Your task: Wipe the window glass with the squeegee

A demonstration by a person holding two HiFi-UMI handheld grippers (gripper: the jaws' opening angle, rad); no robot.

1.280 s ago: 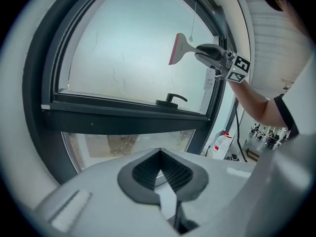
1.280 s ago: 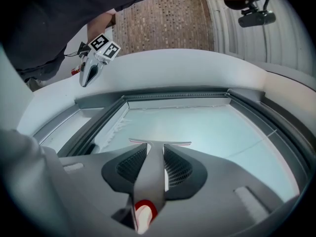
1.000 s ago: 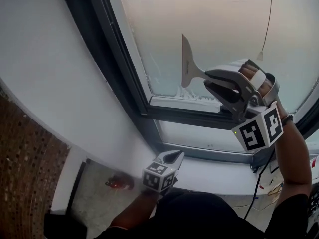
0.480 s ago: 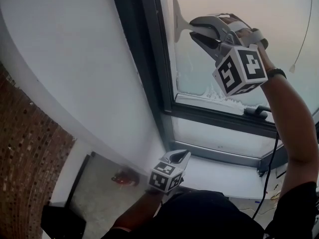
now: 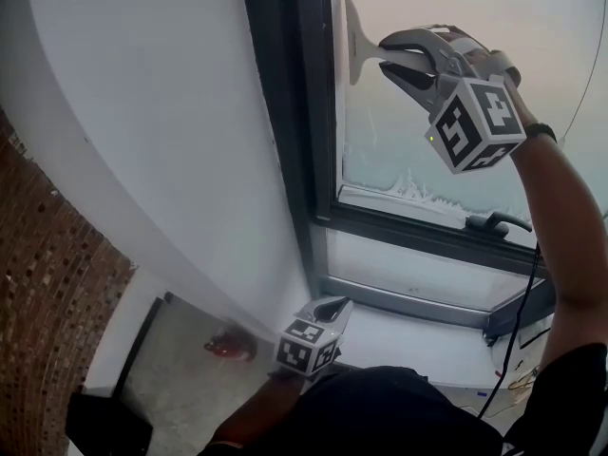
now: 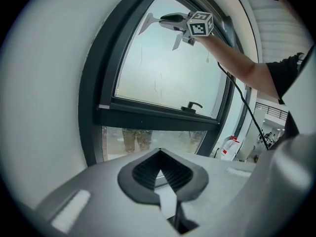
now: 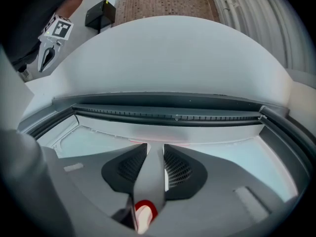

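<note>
1. Head view: the right hand-held gripper (image 5: 388, 53) is at 1 o'clock. Its jaws are clamped on the handle of the squeegee (image 5: 351, 38). The blade stands upright on the window glass (image 5: 456, 131), just beside the dark frame (image 5: 294, 112). A ragged foam line (image 5: 408, 183) lies along the foot of the pane. With the blade set this way, the stroke should probably run sideways, away from the frame toward 3 o'clock. The whole edge should be kept flat under even pressure, and each lower pass should overlap the last until the foam is cleared. The left hand-held gripper (image 5: 328, 307) hangs low at 6 o'clock, well apart from the glass.

2. Left gripper view: its own jaws are together with nothing between them. Looking up from below, this view takes in the whole pane, which the head view crops. The squeegee is at 12 o'clock near the upper corner, and the window handle (image 6: 191, 106) is on the bottom rail. Most of the glass lies below the blade, so much of the wiping seems yet to be done.

3. Right gripper view: only here is the grasp plain. Both pads press on the grey handle, whose red end lies toward 6 o'clock. The blade runs parallel to the frame's seal and close to it. Whether its edge bears fully on the glass cannot be made out.
</note>
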